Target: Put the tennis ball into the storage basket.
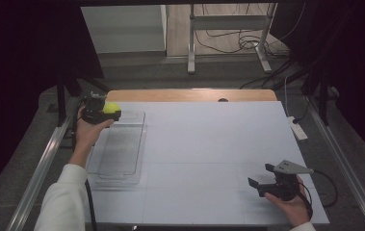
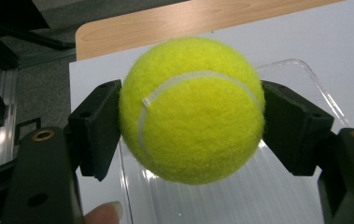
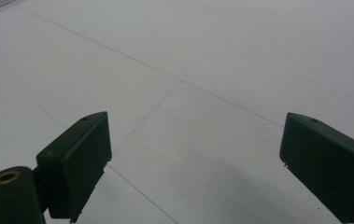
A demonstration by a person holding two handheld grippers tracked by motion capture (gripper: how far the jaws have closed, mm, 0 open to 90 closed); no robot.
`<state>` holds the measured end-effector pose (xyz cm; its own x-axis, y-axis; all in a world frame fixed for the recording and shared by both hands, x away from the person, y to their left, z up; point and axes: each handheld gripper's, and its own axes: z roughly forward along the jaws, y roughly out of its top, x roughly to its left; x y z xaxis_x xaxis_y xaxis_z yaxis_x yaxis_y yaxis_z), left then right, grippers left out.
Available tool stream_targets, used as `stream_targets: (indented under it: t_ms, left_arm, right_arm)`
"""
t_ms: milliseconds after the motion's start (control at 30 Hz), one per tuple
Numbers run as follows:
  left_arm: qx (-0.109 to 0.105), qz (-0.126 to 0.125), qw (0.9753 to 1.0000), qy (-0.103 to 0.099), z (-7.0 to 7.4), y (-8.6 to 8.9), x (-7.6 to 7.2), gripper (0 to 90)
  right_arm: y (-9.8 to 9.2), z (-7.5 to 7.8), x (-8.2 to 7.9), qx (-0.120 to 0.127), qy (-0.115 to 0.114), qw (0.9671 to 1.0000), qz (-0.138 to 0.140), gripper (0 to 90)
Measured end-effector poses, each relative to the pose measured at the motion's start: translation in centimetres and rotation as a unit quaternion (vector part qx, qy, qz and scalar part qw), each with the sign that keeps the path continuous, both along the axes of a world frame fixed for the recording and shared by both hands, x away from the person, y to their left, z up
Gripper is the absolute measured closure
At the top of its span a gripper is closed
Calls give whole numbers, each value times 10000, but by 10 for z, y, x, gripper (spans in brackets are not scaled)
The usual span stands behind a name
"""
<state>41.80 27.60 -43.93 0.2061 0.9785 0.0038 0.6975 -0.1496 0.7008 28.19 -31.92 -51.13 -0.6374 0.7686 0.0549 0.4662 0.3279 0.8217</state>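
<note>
A yellow tennis ball [image 1: 111, 108] [image 2: 192, 110] is clamped between the two black jaws of my left gripper [image 1: 108, 111] [image 2: 191, 121], held in the air over the far left corner of a clear plastic tray [image 1: 120, 147] [image 2: 286, 186]. The tray lies flat on the left part of the white table and has nothing in it. My right gripper [image 1: 259, 179] [image 3: 195, 163] rests low near the front right of the table, jaws wide apart with bare table surface between them.
The white table top [image 1: 209, 144] stretches between the tray and the right gripper. A wooden strip [image 1: 189, 95] runs along its far edge. A white power strip [image 1: 298, 129] lies off the right edge. Metal rails flank both sides.
</note>
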Motion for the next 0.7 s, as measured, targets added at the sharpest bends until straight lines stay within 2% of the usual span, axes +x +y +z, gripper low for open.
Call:
stream_targets:
  t_ms: [200,700]
  left_arm:
    - [18,24,10000,28,-1,2,1,267]
    - [87,27,9996,282,-16,-1,8,266]
  right_arm:
    - [0,0,0,4,-3,10000,7,93]
    - [0,0,0,6,-15,10000,14,93]
